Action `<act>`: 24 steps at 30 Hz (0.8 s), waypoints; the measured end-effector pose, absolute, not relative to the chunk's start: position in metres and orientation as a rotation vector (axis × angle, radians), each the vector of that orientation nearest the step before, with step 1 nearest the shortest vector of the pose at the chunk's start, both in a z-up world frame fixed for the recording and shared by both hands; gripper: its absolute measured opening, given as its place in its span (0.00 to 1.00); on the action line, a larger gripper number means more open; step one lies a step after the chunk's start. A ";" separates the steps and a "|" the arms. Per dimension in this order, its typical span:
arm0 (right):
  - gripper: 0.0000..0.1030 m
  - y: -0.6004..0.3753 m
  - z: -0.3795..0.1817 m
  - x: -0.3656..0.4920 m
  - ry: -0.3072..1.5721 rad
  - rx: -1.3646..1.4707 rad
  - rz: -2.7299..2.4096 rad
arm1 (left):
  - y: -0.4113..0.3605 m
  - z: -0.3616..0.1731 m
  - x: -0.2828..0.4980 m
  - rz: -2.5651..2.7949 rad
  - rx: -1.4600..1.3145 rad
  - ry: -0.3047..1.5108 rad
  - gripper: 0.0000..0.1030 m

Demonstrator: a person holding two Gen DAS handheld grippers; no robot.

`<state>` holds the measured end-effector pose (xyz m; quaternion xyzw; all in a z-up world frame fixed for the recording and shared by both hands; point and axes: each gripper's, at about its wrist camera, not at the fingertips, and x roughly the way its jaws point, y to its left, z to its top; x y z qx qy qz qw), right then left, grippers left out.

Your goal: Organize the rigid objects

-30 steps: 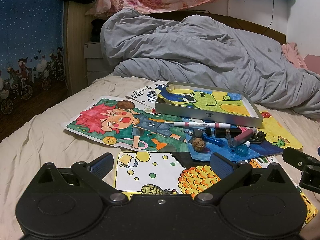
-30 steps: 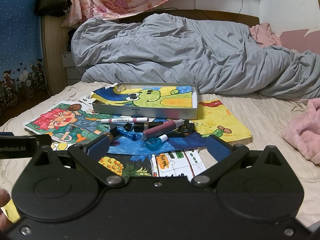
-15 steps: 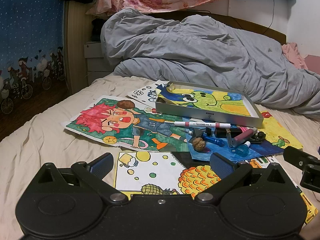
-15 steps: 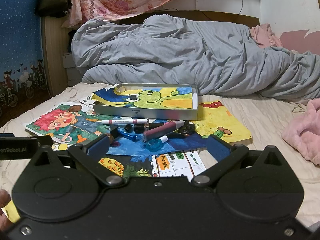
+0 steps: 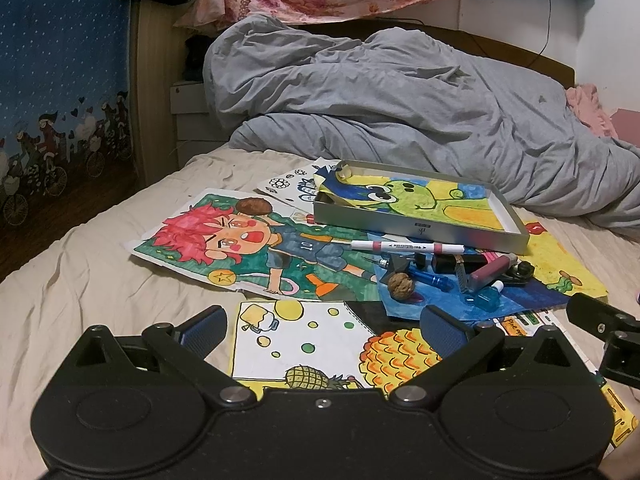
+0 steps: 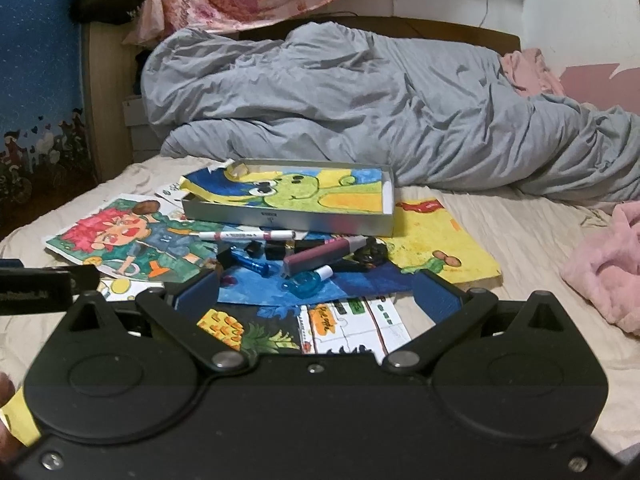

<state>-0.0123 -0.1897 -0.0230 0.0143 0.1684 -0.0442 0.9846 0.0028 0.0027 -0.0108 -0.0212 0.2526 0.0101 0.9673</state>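
Observation:
A shallow silver tin tray (image 5: 416, 230) (image 6: 280, 218) lined with a green cartoon drawing lies on the bed. In front of it lies a cluster of small items: a white-and-pink marker (image 5: 404, 246) (image 6: 246, 235), a walnut (image 5: 401, 285), a blue pen (image 5: 434, 279) (image 6: 250, 264), a maroon tube (image 5: 490, 273) (image 6: 324, 255), a small blue bottle (image 5: 486, 300) (image 6: 306, 282) and black pieces. My left gripper (image 5: 322, 330) is open and empty, short of the walnut. My right gripper (image 6: 316, 296) is open and empty, just short of the blue bottle.
Coloured drawings (image 5: 240, 244) cover the beige sheet. A grey duvet (image 5: 400, 100) is heaped behind the tray. A pink cloth (image 6: 604, 264) lies at the right. A wooden bed end and blue wall (image 5: 60, 80) stand at the left. A second walnut (image 5: 253, 205) sits on the red-haired drawing.
My right gripper has moved forward and down toward the cluster of small items. My left gripper has hardly moved.

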 end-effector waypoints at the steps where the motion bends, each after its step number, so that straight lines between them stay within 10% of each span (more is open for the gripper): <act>1: 1.00 -0.190 -0.024 -0.012 0.342 0.034 -0.092 | 0.003 -0.011 0.003 0.021 -0.042 0.511 0.99; 24: 1.00 -0.189 -0.023 -0.013 0.325 0.037 -0.088 | 0.002 -0.011 0.003 0.022 -0.041 0.513 0.99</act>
